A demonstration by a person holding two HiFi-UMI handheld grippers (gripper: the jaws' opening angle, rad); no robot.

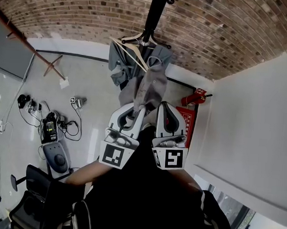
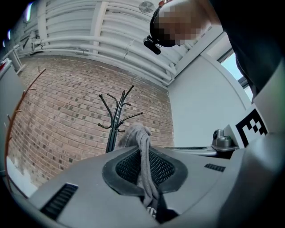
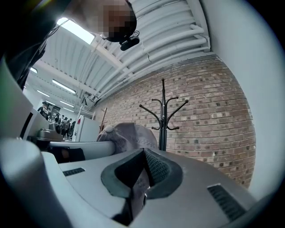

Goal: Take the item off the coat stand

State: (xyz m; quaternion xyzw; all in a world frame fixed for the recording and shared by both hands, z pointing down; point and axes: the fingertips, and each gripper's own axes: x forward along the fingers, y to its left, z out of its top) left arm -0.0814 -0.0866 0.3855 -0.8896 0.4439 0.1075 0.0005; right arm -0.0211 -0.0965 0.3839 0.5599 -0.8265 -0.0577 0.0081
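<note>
Grey garment [image 1: 148, 87] cloth hangs bunched in the air, caught from below by both tools. The head view shows it draping down from a wooden hanger [image 1: 130, 53] to the tips of the two tools, which sit side by side just beneath it.

The left tool [image 1: 135, 111] has its jaws pressed nearly together on a twisted rope of that fabric. In the left gripper view the strand [image 2: 141, 138] runs straight down the gap between the ribbed pads and bulges out above the tool's [image 2: 144, 156] tips. The right tool [image 1: 161, 110] is likewise clamped on the cloth. In the right gripper view a thin fold is nipped between the pads of the tool [image 3: 143, 160], and the rest of the garment [image 3: 129, 136] mounds up just beyond and to the left of the tips.

Behind the garment stands the black coat stand [image 1: 154, 19], its pole rising from spread feet where the floor [image 1: 87, 78] meets the brick wall [image 1: 82, 9]. Both gripper views show the stand's [image 2: 116, 118] curved hooks [image 3: 163, 109] farther off than the cloth, against the bricks. I cannot tell whether any part of the hanger touches the stand.

A red fire extinguisher [image 1: 196, 97] lies by the white wall [image 1: 250, 124] on the right.
</note>
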